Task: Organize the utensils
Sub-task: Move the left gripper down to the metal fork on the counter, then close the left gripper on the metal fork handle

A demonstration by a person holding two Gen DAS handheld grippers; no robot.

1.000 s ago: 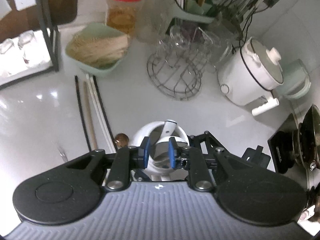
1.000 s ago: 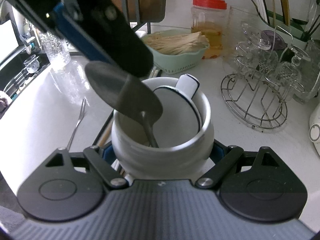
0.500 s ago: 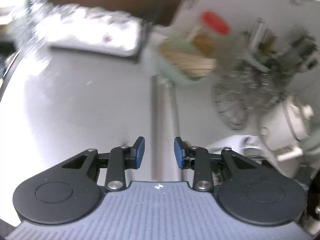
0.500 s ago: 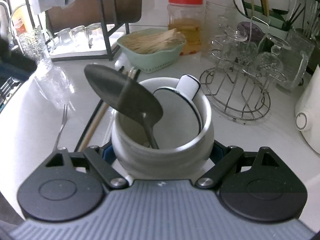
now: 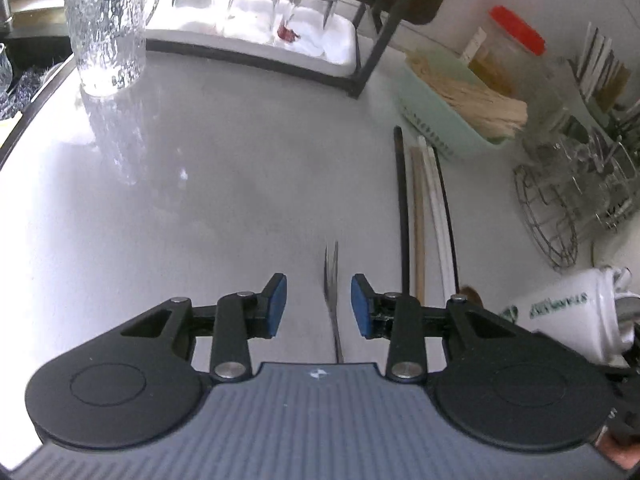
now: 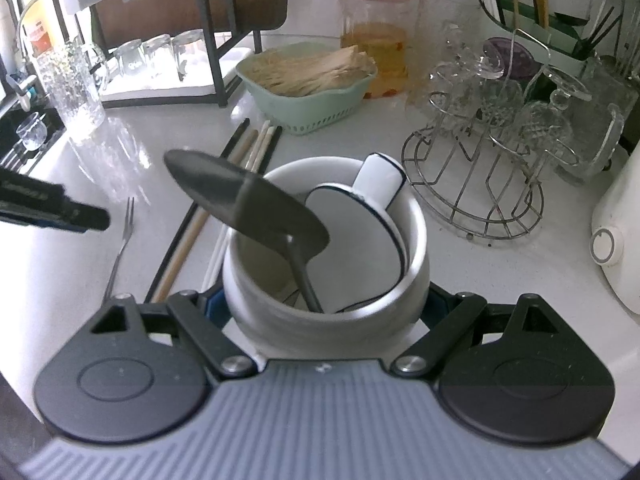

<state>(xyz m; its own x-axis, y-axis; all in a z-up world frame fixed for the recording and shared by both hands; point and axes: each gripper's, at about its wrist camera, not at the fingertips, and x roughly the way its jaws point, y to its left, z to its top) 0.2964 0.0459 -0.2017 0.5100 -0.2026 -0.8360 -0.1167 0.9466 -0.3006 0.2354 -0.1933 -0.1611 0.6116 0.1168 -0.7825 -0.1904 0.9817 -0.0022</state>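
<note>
My right gripper (image 6: 324, 306) is shut on a white mug (image 6: 280, 312), tilted over the counter. Inside it stand a metal spoon (image 6: 248, 204) and a white ceramic spoon (image 6: 360, 208). A small metal fork (image 5: 333, 280) lies flat on the white counter, also seen left of the mug as the fork (image 6: 120, 240). My left gripper (image 5: 318, 304) hovers over it, open; its jaws have just been opening, and the fork lies below the gap, untouched by the pads. Several chopsticks (image 5: 420, 220) lie side by side right of the fork. The mug (image 5: 560, 312) shows at the right edge.
A green basket (image 6: 308, 116) of wooden sticks, a red-lidded jar (image 6: 376, 48) and a wire glass rack (image 6: 480, 168) stand at the back. A tray of upturned glasses (image 5: 256, 12) and a tall textured glass (image 5: 104, 28) stand far left. A white cooker (image 6: 616, 240) stands right.
My left gripper let go of the metal spoon in the mug, swung left and down to the fork, and its jaws widened. The right gripper kept holding the mug.
</note>
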